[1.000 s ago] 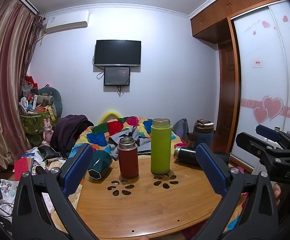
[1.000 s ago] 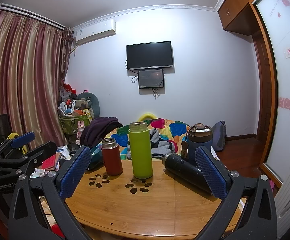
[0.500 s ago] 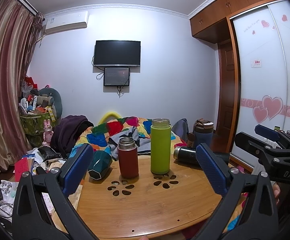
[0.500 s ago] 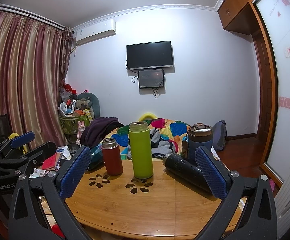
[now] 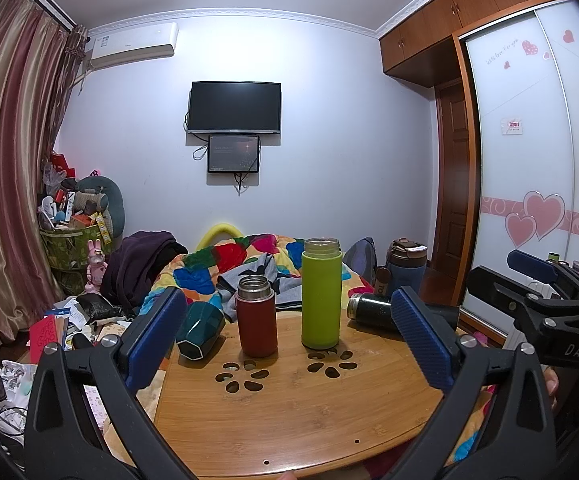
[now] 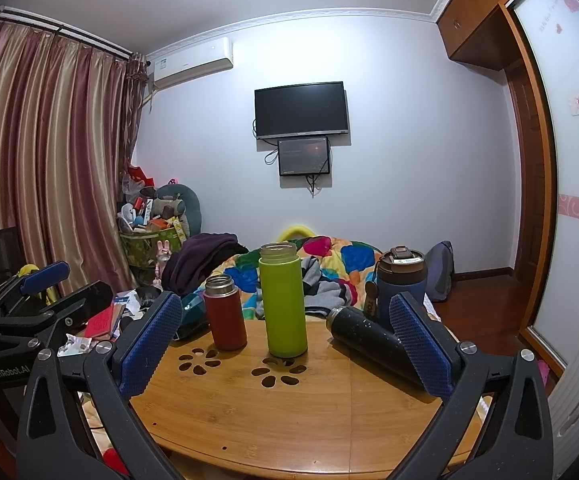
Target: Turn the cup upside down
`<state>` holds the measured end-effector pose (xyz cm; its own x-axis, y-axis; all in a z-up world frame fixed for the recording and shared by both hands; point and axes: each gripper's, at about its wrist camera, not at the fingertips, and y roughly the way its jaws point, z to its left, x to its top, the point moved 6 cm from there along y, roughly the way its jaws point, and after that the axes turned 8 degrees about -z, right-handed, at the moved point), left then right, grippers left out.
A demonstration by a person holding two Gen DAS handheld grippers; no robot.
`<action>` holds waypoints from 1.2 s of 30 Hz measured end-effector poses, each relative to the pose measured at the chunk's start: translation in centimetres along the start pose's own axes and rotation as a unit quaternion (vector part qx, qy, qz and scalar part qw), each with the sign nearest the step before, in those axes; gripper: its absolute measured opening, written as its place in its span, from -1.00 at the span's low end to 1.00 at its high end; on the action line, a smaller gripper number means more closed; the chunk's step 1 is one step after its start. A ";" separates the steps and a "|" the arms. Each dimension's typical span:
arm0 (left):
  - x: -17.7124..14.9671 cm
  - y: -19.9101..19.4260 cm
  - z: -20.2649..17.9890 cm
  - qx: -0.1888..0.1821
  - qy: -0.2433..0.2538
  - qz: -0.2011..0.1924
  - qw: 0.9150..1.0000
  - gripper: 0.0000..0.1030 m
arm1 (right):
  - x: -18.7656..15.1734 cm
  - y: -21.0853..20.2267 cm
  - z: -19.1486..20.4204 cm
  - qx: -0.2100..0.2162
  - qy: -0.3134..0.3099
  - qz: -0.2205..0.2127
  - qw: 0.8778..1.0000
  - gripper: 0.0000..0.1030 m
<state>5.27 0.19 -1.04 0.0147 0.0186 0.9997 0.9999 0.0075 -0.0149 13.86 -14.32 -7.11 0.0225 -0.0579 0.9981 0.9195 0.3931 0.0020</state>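
On a round bamboo table (image 5: 289, 412) stand a red flask (image 5: 256, 322) and a taller green flask (image 5: 321, 294), both upright with open mouths. A dark green faceted cup (image 5: 200, 330) lies on its side at the table's left edge. A black flask (image 5: 373, 312) lies on its side at the right. A blue lidded tumbler (image 5: 405, 268) stands behind it. My left gripper (image 5: 287, 340) is open and empty, short of the cups. My right gripper (image 6: 285, 344) is open and empty too. In the right wrist view the red flask (image 6: 224, 312), green flask (image 6: 283, 306), black flask (image 6: 365, 338) and tumbler (image 6: 401, 280) show.
A bed with a colourful quilt (image 5: 241, 264) lies behind the table. Clutter covers the floor at the left (image 5: 57, 332). A wardrobe with heart stickers (image 5: 529, 184) stands at the right. The other gripper shows at the right edge of the left wrist view (image 5: 545, 300).
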 end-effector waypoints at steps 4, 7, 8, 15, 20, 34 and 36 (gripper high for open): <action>-0.1 0.1 0.0 0.001 0.000 0.000 1.000 1.00 | 0.0 0.0 0.1 0.001 -0.001 0.001 1.000 1.00; -0.1 0.0 0.0 0.002 0.001 0.001 1.000 1.00 | -0.1 0.0 0.1 0.002 0.000 0.001 1.000 1.00; -0.1 0.0 0.0 0.001 0.000 0.000 1.000 1.00 | -0.1 0.0 0.1 0.002 0.000 0.001 1.000 1.00; -0.2 0.2 0.1 0.001 0.000 0.004 1.000 1.00 | -0.1 0.1 0.1 0.002 0.000 0.003 1.000 1.00; -0.4 0.4 0.1 0.003 0.003 0.010 1.000 1.00 | -0.6 0.5 -0.3 0.002 0.005 0.009 1.000 1.00; -1.7 4.1 -0.5 -0.028 -0.005 0.044 0.999 1.00 | -2.5 2.4 -3.5 -0.010 0.025 0.041 0.999 1.00; -2.2 5.1 -0.7 -0.040 -0.013 0.048 0.998 1.00 | -3.1 3.2 -4.7 -0.022 0.024 0.052 0.998 1.00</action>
<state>10.30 -0.51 -3.28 0.1115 0.0416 0.9929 0.9913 -0.0753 -0.1082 18.54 -17.24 -10.45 0.1363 -0.0638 0.9886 0.9273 0.3593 -0.1046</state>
